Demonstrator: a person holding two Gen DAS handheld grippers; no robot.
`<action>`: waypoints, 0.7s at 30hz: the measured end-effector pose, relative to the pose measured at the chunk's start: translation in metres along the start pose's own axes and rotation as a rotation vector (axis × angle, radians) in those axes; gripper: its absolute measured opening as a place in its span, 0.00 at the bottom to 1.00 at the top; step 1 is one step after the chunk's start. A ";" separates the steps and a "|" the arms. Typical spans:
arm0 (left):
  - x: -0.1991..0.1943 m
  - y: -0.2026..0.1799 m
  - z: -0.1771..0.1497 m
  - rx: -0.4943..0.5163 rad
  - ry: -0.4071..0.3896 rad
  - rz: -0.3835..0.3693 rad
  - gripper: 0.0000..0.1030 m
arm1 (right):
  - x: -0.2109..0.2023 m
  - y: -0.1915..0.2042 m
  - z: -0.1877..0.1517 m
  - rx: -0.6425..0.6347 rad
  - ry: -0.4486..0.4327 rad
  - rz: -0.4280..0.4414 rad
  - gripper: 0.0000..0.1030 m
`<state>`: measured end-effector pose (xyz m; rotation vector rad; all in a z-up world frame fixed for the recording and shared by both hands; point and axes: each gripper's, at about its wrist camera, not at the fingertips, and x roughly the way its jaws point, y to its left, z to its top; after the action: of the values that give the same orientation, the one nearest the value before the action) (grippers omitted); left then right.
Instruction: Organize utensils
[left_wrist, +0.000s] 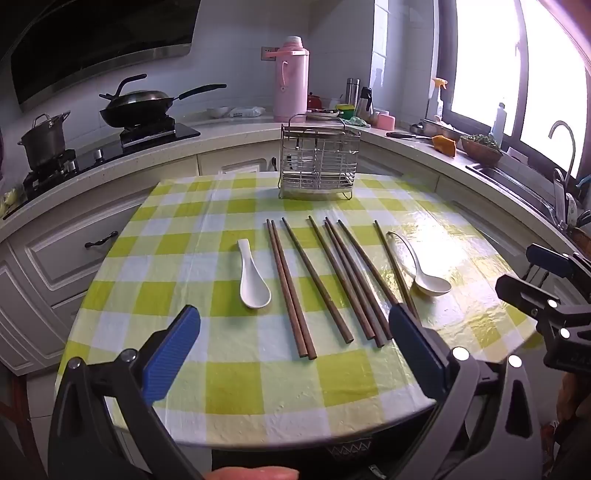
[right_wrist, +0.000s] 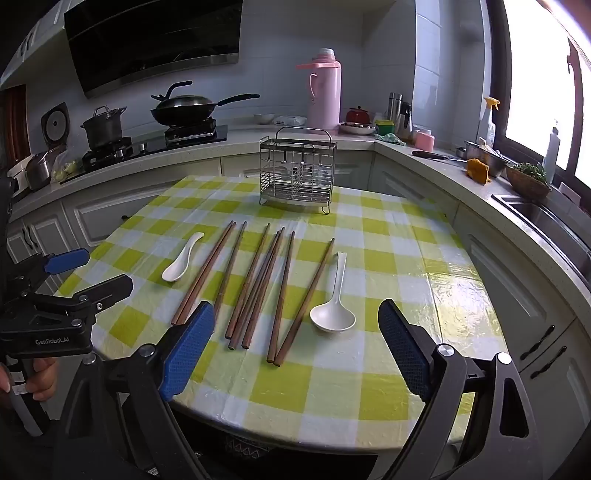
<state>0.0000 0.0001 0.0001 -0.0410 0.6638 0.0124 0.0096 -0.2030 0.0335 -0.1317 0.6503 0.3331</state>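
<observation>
Both grippers hang over the near edge of the table (left_wrist: 110, 258) with jaws spread wide and nothing between them; left gripper (left_wrist: 295, 332), right gripper (right_wrist: 299, 336); the brown chopsticks (left_wrist: 325, 280) lie loose in a rough row on the checked cloth; a short white spoon (left_wrist: 251, 277) sits on their left, a long-handled white spoon (left_wrist: 424, 273) on their right, touching the outermost stick; the wire utensil rack (left_wrist: 317, 162) stands upright at the far side, well apart from them.
</observation>
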 end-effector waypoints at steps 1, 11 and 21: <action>0.000 0.000 0.000 -0.001 0.003 -0.002 0.96 | 0.000 0.000 0.000 0.004 0.003 0.005 0.82; 0.000 0.000 0.000 -0.001 -0.002 -0.006 0.96 | 0.000 -0.002 0.000 0.006 0.001 0.008 0.82; 0.000 0.000 0.000 0.000 -0.002 -0.005 0.96 | -0.001 -0.001 -0.001 0.010 0.001 0.008 0.82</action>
<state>-0.0001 -0.0002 0.0002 -0.0427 0.6612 0.0082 0.0089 -0.2046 0.0329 -0.1196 0.6540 0.3378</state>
